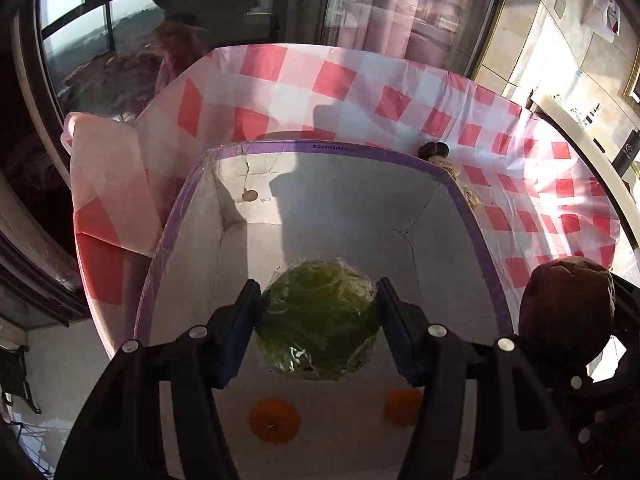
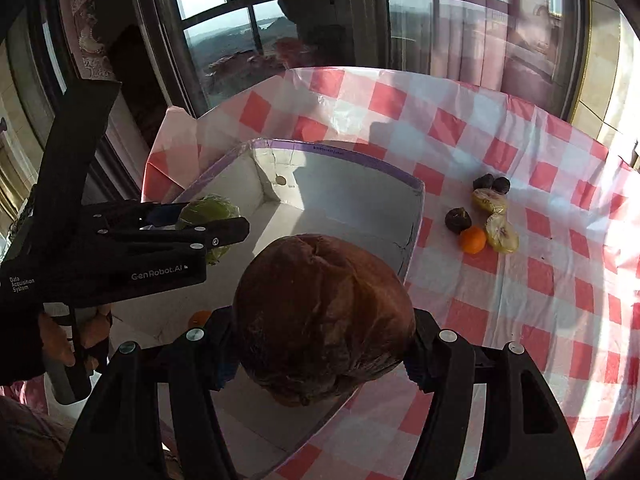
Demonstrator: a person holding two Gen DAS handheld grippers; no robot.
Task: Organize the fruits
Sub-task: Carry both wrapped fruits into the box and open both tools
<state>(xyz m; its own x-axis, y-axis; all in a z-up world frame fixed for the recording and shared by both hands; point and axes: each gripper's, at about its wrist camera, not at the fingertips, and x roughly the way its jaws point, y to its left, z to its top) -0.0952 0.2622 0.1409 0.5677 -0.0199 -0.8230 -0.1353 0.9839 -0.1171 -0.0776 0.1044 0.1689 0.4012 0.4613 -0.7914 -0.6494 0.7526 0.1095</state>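
My left gripper (image 1: 318, 300) is shut on a green plastic-wrapped fruit (image 1: 318, 320) and holds it above the inside of a white box with a purple rim (image 1: 328, 147). Two small oranges (image 1: 274, 421) lie on the box floor below it. My right gripper (image 2: 320, 344) is shut on a large reddish-brown fruit (image 2: 324, 312), held over the box's right wall (image 2: 416, 216). The left gripper (image 2: 216, 220) with the green fruit (image 2: 208, 210) also shows in the right wrist view. The brown fruit (image 1: 568, 304) shows at the right edge of the left wrist view.
The box stands on a table with a red-and-white checked cloth (image 2: 520, 300). To the right of the box lie three dark fruits (image 2: 458, 220), two yellowish fruits (image 2: 502, 234) and a small orange (image 2: 473, 240). Windows and a wall stand behind the table.
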